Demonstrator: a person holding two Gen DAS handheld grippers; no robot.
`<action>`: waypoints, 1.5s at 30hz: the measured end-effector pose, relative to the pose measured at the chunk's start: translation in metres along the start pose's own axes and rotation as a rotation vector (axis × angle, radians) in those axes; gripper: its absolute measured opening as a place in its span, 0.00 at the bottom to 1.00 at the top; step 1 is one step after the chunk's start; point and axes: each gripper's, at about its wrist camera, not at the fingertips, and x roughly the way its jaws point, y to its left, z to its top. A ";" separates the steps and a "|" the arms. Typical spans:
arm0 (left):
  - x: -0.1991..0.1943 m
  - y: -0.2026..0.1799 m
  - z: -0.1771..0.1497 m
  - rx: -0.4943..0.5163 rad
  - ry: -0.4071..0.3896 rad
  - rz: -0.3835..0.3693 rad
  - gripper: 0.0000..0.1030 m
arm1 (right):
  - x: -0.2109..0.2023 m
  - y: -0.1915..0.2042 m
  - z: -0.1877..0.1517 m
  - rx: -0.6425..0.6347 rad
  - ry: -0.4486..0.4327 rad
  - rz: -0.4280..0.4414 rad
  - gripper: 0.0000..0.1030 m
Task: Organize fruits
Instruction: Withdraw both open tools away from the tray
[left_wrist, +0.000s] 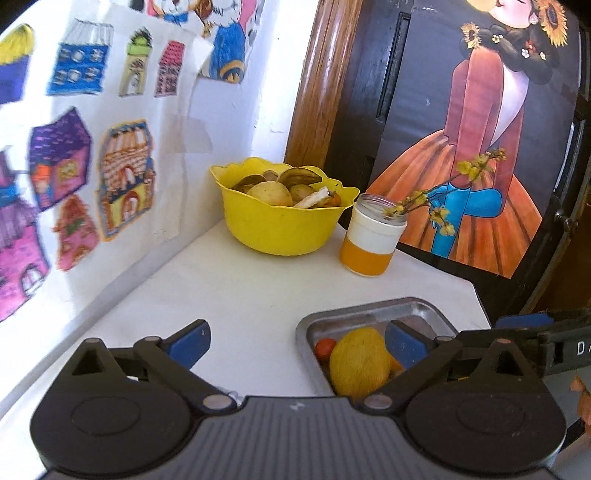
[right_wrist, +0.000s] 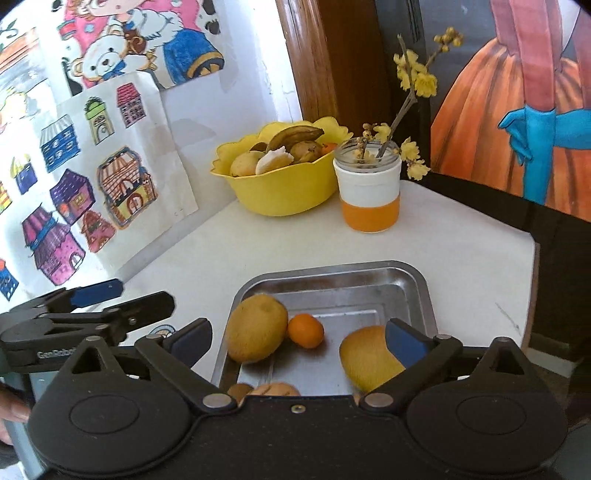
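Observation:
A steel tray (right_wrist: 332, 269) lies on the white table (right_wrist: 461, 240). It holds a large yellow fruit (right_wrist: 256, 328), a small orange (right_wrist: 306, 330), a second yellow fruit (right_wrist: 369, 358) and brownish fruits (right_wrist: 277, 389) at its near edge. My right gripper (right_wrist: 299, 341) hovers open over the tray, its right finger beside the second yellow fruit. My left gripper (left_wrist: 297, 345) is open over the table at the tray's (left_wrist: 369, 306) left edge, empty, with a yellow fruit (left_wrist: 360, 363) and the orange (left_wrist: 325, 347) just ahead. A yellow bowl (left_wrist: 280, 221) at the back holds more fruit and peels.
A jar with yellow flower twigs (right_wrist: 369, 192) stands right of the bowl (right_wrist: 284, 181). Paper drawings (left_wrist: 74, 166) cover the wall on the left. A dark door with a poster (left_wrist: 480, 147) closes the back right. The table's right edge (right_wrist: 532, 258) is near the tray.

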 end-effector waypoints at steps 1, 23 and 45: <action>-0.006 0.000 -0.002 0.002 -0.006 0.004 0.99 | -0.005 0.002 -0.004 -0.004 -0.012 -0.007 0.98; -0.097 -0.005 -0.056 0.029 -0.070 0.049 1.00 | -0.091 0.038 -0.104 -0.032 -0.286 -0.082 0.99; -0.186 0.008 -0.114 0.063 -0.166 0.070 1.00 | -0.154 0.087 -0.191 -0.024 -0.399 -0.140 0.99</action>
